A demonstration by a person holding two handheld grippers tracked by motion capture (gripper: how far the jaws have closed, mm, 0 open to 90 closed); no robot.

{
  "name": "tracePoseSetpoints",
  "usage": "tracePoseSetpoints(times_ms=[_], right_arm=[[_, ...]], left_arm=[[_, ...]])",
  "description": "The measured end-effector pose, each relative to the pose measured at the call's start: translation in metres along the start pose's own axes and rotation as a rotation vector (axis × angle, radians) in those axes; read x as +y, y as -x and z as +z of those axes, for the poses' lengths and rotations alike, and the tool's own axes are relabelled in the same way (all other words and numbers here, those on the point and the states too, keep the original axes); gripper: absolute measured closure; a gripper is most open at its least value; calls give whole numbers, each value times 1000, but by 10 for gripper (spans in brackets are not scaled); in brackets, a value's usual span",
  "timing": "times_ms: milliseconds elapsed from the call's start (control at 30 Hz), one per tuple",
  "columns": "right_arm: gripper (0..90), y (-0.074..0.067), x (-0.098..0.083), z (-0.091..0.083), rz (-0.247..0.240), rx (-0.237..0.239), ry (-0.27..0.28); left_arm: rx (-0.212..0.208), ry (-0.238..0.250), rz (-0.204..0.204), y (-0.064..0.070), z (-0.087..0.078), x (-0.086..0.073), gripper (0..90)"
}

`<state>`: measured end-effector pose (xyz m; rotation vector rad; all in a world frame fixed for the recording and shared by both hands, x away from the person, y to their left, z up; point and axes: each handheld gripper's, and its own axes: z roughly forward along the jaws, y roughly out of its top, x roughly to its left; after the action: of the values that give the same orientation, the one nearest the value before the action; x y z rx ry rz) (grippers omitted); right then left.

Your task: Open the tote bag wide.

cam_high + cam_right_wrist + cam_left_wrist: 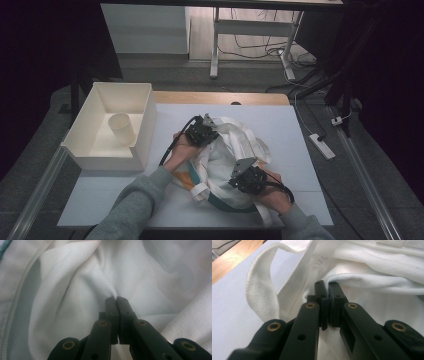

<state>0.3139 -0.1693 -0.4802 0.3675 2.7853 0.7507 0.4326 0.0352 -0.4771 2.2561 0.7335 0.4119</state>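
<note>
Two hand-held grippers work on a crumpled white cloth bag [225,160] that lies in the middle of a white surface [280,130]. The left gripper [206,131] sits at the bag's far left edge, the right gripper [245,176] at its near right side, and the bulk of the bag lies between them.

Seen from the left gripper [327,286], its two black jaws stand pressed together with a rolled fold of white fabric pinched at their tips. The fold runs off to the right of the jaws. A woven strap [259,290] of the bag loops up just left of the jaws, and bare surface lies beyond it.

Seen from the right gripper [116,300], its jaws are likewise closed, nipping a pucker of the bag's smooth white fabric right at their tips. Creases fan out from that pinch, upward and to both sides. A stitched seam [15,302] runs well to the left of the jaws, with a sliver of teal trim at the top left corner.

From above, the bag also shows orange and teal patches on its near side. A white bin [120,125] stands left of the left jaws, near the bag, with a pale cup [122,129] inside it. Grey sleeves cover both forearms.
</note>
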Motion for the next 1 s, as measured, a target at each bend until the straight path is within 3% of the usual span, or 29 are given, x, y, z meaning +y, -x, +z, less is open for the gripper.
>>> tracePoseSetpoints(times_ms=[200, 300, 533, 800, 1000], right_arm=[[890, -2, 5, -1, -26, -19, 15], [889, 2, 7, -1, -29, -54, 20], [890, 19, 0, 3, 26, -18, 46], [890, 21, -5, 6, 37, -7, 48], [893, 15, -10, 5, 13, -15, 40]], left_arm=[[-14, -21, 17, -4, 9, 10, 865], [-22, -24, 11, -9, 13, 16, 865], [-18, -44, 14, -14, 24, 22, 865], [-26, -73, 0, -16, 32, 19, 865], [-53, -89, -25, -20, 37, 16, 864]])
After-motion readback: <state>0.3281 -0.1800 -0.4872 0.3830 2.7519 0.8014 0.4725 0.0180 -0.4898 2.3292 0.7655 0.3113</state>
